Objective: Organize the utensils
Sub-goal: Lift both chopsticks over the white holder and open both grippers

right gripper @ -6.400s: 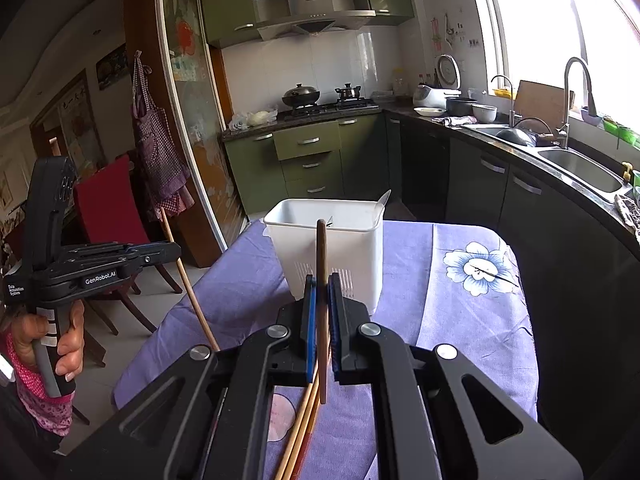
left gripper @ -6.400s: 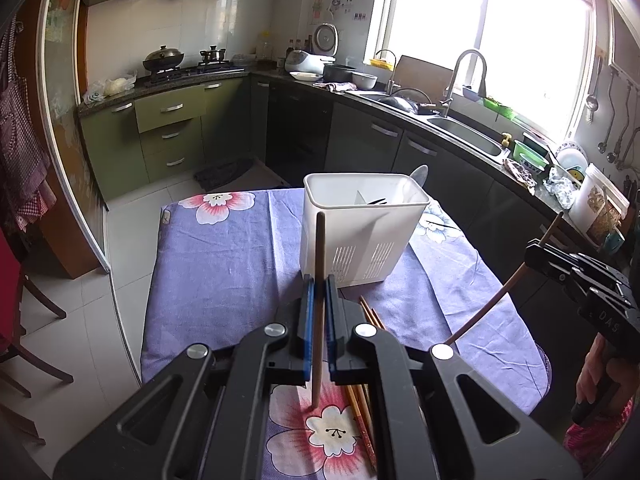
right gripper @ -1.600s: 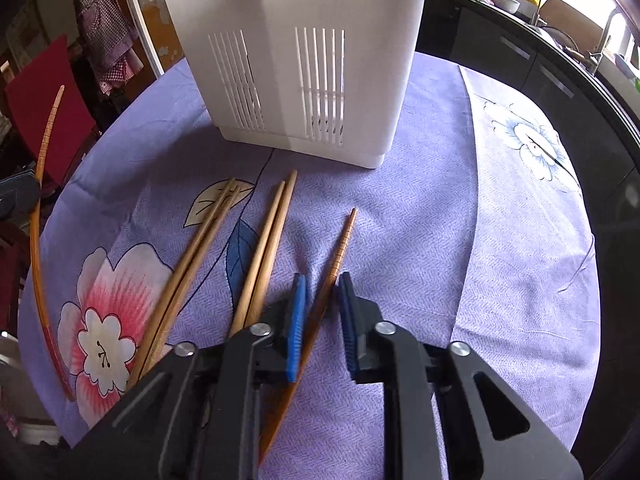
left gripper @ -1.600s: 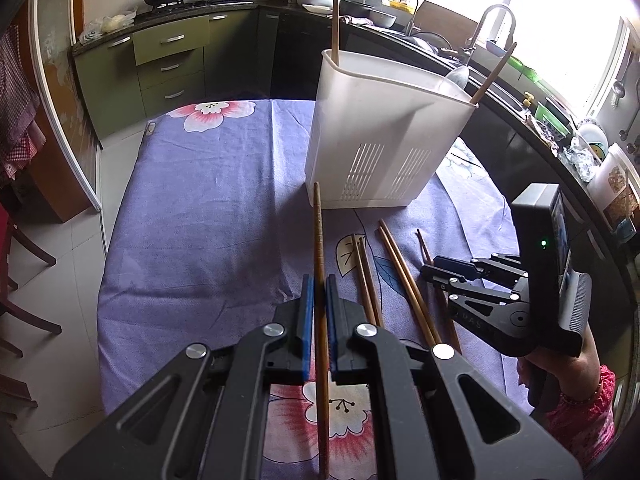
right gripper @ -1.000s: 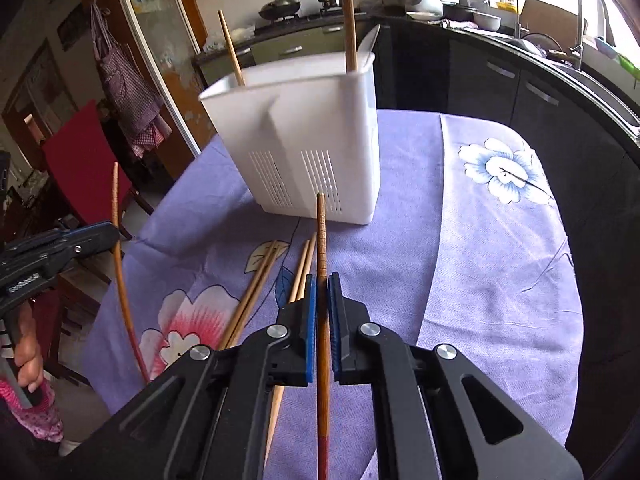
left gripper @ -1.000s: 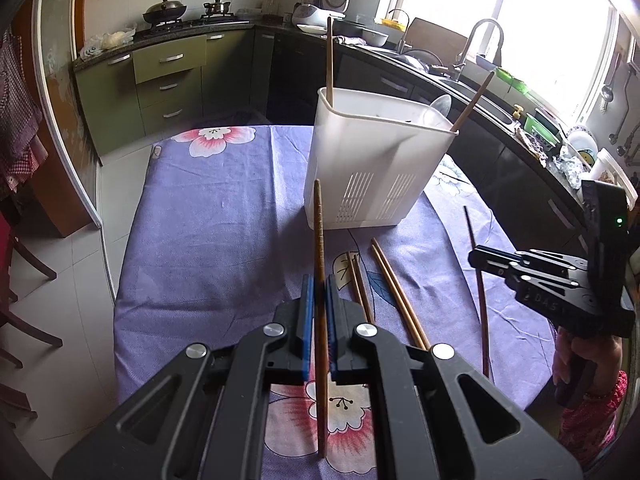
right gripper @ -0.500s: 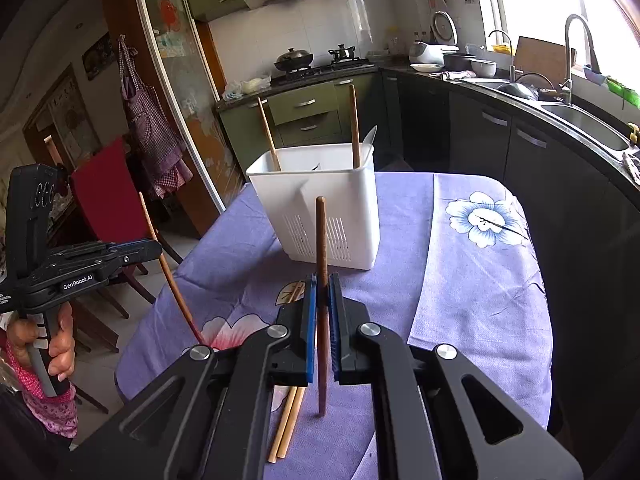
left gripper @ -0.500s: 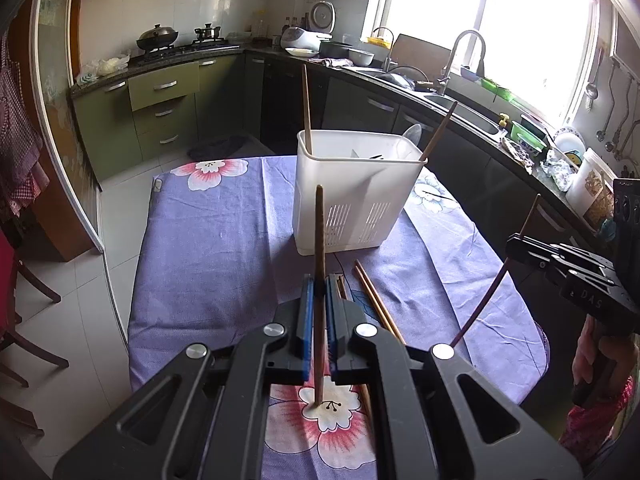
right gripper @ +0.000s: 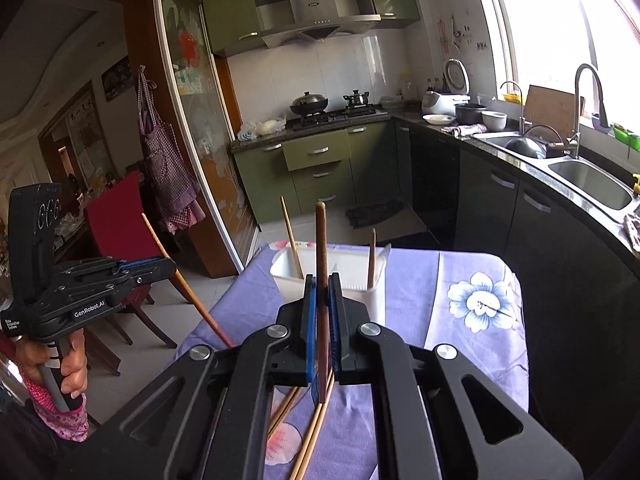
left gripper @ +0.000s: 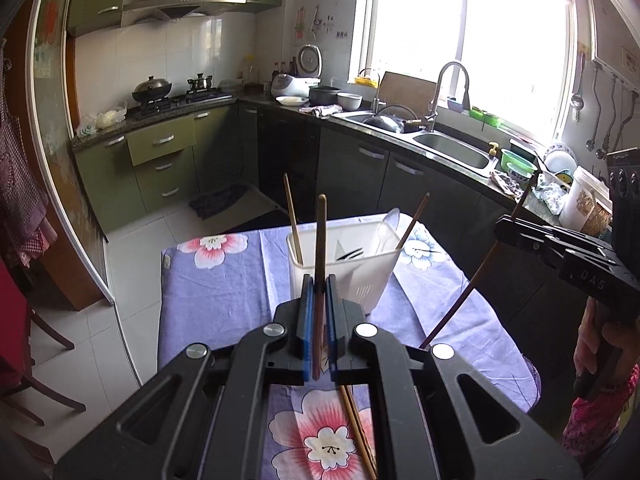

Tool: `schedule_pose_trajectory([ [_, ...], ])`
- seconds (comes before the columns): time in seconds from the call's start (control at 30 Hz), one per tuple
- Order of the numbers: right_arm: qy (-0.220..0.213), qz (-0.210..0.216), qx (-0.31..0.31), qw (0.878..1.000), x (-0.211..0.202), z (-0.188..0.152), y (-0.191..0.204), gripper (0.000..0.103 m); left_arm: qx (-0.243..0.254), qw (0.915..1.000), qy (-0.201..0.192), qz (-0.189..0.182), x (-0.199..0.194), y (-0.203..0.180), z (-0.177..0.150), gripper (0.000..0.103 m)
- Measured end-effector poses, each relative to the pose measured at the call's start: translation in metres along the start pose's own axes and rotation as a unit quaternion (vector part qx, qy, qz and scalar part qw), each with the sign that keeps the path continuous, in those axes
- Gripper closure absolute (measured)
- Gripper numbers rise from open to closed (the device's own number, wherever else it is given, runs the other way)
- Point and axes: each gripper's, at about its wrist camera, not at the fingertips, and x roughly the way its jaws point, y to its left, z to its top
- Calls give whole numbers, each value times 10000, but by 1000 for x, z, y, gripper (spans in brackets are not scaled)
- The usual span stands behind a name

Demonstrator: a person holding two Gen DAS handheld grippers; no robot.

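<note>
A dark brown chopstick (left gripper: 320, 248) is being held upright above the table, short of the white slotted utensil holder (left gripper: 344, 276), and a second dark chopstick (right gripper: 321, 280) is being held likewise on the holder's near side. Two chopsticks (left gripper: 293, 224) and a pale spoon (left gripper: 386, 228) are being kept leaning inside the holder. Several light wooden chopsticks (right gripper: 308, 436) are lying loose on the floral cloth in front of the holder.
</note>
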Motion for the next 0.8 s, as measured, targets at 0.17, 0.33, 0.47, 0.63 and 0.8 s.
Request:
schedule_pose_trajectory([
  [0.17, -279, -46, -129, 9995, -9, 45, 5, 96, 148, 9995, -282, -18, -13, -9, 35, 97],
  [0.33, -532, -60, -147, 9985, -6, 87, 8, 96, 226, 9987, -452, -14, -12, -14, 64, 97],
  [0.47, -683, -165, -158, 9974, 11, 112, 7, 96, 225, 9980, -593, 2, -5, -17, 85, 97],
  [0.63, -558, -377, -146, 9976, 47, 127, 0, 96, 199, 9975, -666, 90, 18, -16, 108, 97],
  [0.8, -296, -498, -137, 9982, 79, 119, -11, 96, 106, 9980, -592, 184, 54, -8, 118, 97],
])
